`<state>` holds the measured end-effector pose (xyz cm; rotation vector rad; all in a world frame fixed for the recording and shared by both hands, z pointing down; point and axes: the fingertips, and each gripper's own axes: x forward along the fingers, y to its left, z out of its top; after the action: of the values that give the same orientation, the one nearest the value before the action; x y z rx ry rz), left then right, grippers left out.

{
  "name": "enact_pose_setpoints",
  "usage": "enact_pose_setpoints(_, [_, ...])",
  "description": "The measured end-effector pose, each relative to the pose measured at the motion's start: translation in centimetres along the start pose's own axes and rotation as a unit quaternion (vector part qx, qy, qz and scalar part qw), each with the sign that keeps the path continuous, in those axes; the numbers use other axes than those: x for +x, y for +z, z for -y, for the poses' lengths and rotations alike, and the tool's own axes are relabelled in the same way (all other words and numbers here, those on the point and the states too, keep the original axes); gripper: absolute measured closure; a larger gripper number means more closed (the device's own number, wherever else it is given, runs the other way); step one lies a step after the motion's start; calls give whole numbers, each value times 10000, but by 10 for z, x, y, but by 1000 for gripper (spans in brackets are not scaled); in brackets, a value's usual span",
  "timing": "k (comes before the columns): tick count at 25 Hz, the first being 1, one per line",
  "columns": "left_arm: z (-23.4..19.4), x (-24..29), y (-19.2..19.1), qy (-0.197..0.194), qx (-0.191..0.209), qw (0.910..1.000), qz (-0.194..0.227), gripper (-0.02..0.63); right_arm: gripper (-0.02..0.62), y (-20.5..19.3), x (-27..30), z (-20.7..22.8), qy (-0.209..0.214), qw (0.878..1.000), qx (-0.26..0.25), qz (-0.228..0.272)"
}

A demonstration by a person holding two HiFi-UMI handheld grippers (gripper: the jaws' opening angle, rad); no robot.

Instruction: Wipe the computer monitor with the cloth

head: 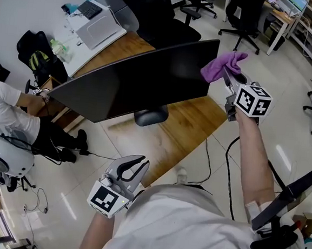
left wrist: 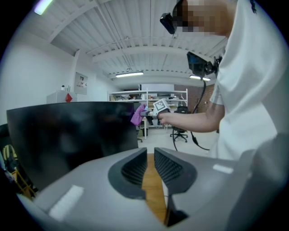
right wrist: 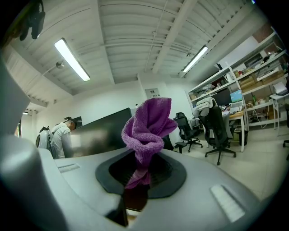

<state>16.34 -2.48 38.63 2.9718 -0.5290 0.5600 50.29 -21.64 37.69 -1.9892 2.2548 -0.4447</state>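
A wide black monitor stands on a wooden desk, screen dark. At the monitor's upper right corner my right gripper is shut on a bunched purple cloth, and the cloth touches or nearly touches that edge. In the right gripper view the cloth rises from between the jaws of my right gripper, with the monitor behind it. My left gripper hangs low near my body, shut with nothing in it. Over my left gripper, its view shows the monitor and the cloth.
The monitor's dark stand base rests mid-desk. A seated person is at the far left. A white desk with a laptop stands behind. Black office chairs stand at the back. Cables trail on the floor.
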Motion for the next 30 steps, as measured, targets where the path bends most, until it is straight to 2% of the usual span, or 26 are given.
enact_pose_setpoints(30, [-3,-14,-8,341,-243,9981,-458,535,539,-130,22,43,-330,9948,297,-913])
